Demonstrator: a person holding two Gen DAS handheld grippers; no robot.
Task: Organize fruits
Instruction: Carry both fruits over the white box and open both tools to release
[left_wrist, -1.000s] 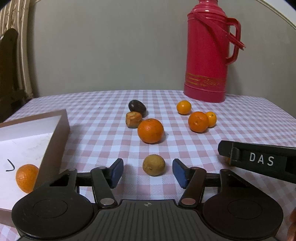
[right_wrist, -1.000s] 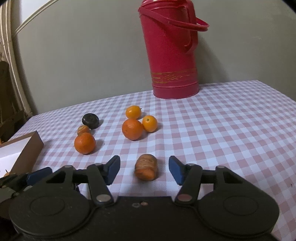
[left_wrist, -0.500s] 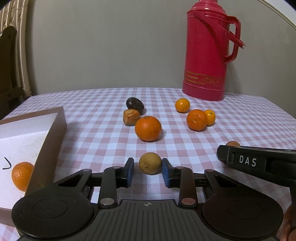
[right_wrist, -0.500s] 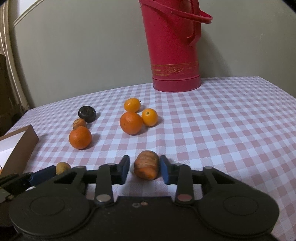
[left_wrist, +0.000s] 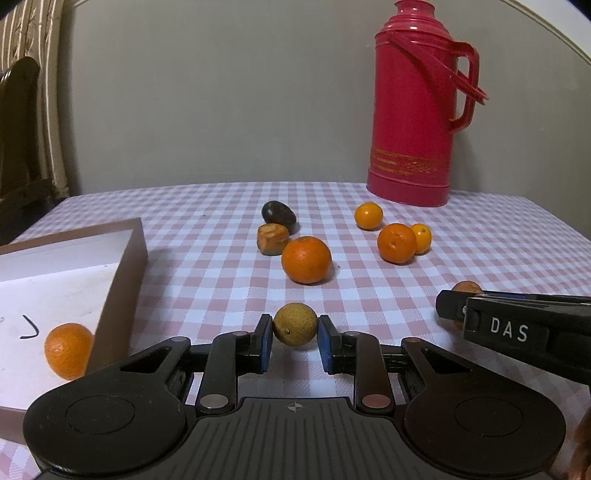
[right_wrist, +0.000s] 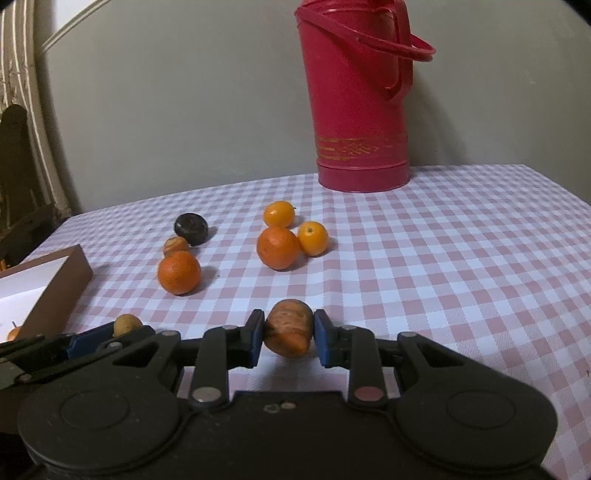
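Grippers are listed first, nearest the cameras. Left gripper (left_wrist: 294, 341): blue pads are pressed on a small yellow-brown fruit (left_wrist: 295, 329), the jaws having just closed onto it above the checked tablecloth (left_wrist: 221, 236). Right gripper (right_wrist: 288, 338): pads are clamped on a wrinkled orange-brown fruit (right_wrist: 288, 328), the jaws likewise just closed around it.

Box (left_wrist: 122, 280): brown-walled, white inside, set at the left edge of the table; one orange (left_wrist: 68, 350) is held in it against the near wall.

Large orange (left_wrist: 306, 260): placed beyond the left gripper, at mid-table. Just behind it a brownish shrivelled fruit (left_wrist: 272, 238) is seen touching a dark, almost black fruit (left_wrist: 279, 213).

Cluster of three to the right: a medium orange (left_wrist: 397, 243) touching a small yellow-orange fruit (left_wrist: 422, 238), with another small orange fruit (left_wrist: 368, 216) just behind them.

Red thermos flask (left_wrist: 415, 107): stood upright at the far edge, against the grey wall (left_wrist: 221, 92).
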